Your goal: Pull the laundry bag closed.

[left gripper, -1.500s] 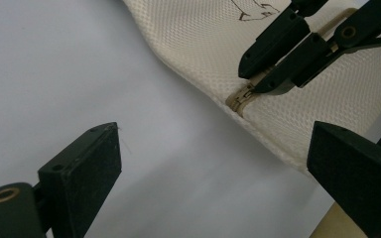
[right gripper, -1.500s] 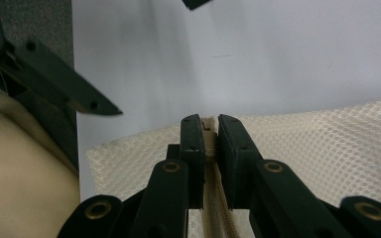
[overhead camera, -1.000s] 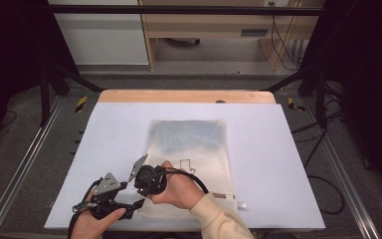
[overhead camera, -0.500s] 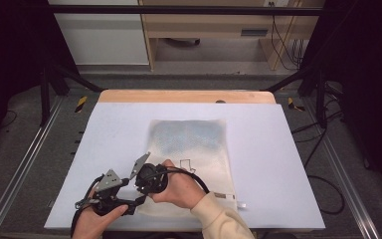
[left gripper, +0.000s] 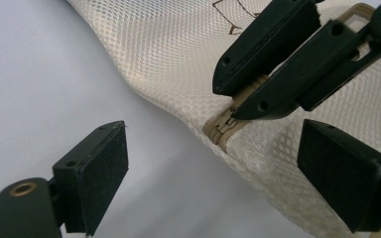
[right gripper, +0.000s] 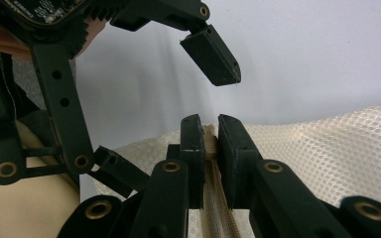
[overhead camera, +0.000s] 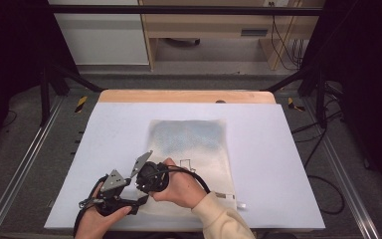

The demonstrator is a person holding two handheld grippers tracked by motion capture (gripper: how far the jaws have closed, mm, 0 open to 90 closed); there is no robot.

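Cream, open-weave mesh cloth pouch [left gripper: 178, 64], soft and matt, edged with a ribbed beige plastic zipper [left gripper: 222, 130]. Matt black plastic right claw [right gripper: 209, 141] with brass-coloured rivets, finely grained pads. Smooth, matt pale-blue surface [overhead camera: 288, 164], bare wood at far rim.

Mesh bag [overhead camera: 194, 149] on table [overhead camera: 288, 164] — grippers at its near-left corner.

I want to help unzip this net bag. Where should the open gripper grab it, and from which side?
Probably the mesh bag's corner, right beside the zipper end, coming in from the bare table side. That corner is lifted off the table, so one finger could slip under it. The left gripper stands open around it already, while the right gripper pinches the zipper pull.
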